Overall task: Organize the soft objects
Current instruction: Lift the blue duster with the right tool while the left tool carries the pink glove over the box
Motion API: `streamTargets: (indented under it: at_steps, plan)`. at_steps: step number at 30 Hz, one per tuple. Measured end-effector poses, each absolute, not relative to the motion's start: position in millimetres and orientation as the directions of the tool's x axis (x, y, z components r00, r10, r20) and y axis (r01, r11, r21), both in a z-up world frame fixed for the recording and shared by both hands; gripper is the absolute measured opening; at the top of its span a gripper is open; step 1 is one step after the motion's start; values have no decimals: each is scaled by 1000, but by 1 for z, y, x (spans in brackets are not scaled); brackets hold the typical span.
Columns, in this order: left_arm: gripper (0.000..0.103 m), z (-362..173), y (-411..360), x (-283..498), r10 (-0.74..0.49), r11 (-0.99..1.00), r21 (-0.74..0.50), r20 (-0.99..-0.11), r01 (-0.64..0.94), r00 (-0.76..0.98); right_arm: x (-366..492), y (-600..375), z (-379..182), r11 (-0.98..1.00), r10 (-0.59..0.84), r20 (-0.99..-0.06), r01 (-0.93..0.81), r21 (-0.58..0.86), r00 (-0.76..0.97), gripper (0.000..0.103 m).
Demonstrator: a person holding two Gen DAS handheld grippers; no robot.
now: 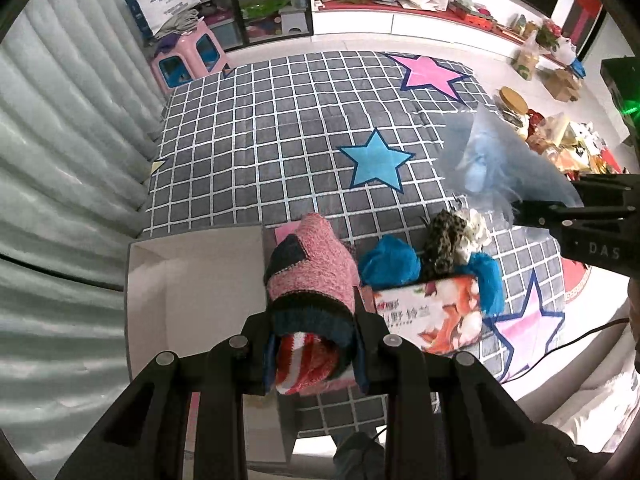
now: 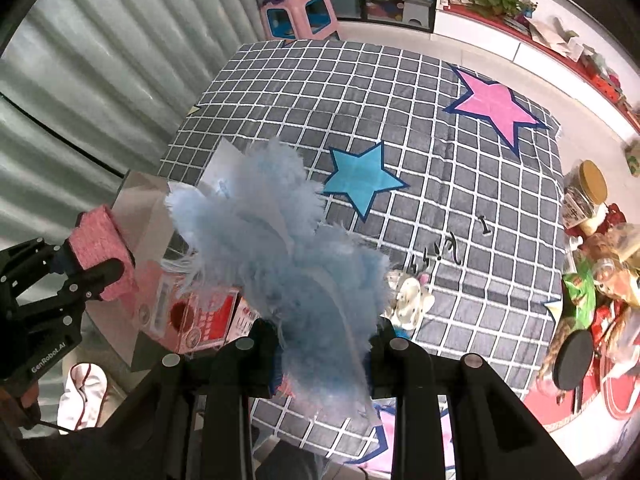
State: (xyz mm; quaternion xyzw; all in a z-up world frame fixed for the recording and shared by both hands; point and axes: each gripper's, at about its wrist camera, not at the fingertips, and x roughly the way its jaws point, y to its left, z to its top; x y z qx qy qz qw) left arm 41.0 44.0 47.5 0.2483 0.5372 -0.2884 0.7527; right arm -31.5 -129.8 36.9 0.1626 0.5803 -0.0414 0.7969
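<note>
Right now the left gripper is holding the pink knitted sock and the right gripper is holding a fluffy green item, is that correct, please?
Not quite: the fluffy item in the right gripper is light blue, not green, as the right wrist view shows. The rest stands: the left gripper is shut on the pink knitted sock.

Pink stool (image 1: 188, 54) stands beyond the star-patterned rug (image 1: 304, 120).

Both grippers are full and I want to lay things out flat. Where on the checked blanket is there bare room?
The checked blanket is bare between the blue star and pink star, and left toward the curtain. It is crowded near you: white box, printed box, blue puffs.
</note>
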Motion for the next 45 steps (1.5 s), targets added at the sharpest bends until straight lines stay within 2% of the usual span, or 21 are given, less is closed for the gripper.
streamTargets:
  at_steps: [15,25,45]
  plan:
    - [32,51,93,9,-188,671,52,-953,740,237,-71,-78,37,932,124,-947,293,213,297,30]
    - [32,50,125,5,-190,691,41,-953,721,236,-73,-37,44,941,138,-945,259,219,298,30]
    - [32,38,250,36,-110,866,44,-955,499,275,-18,64,51,973,206,-935,46,228,288,30]
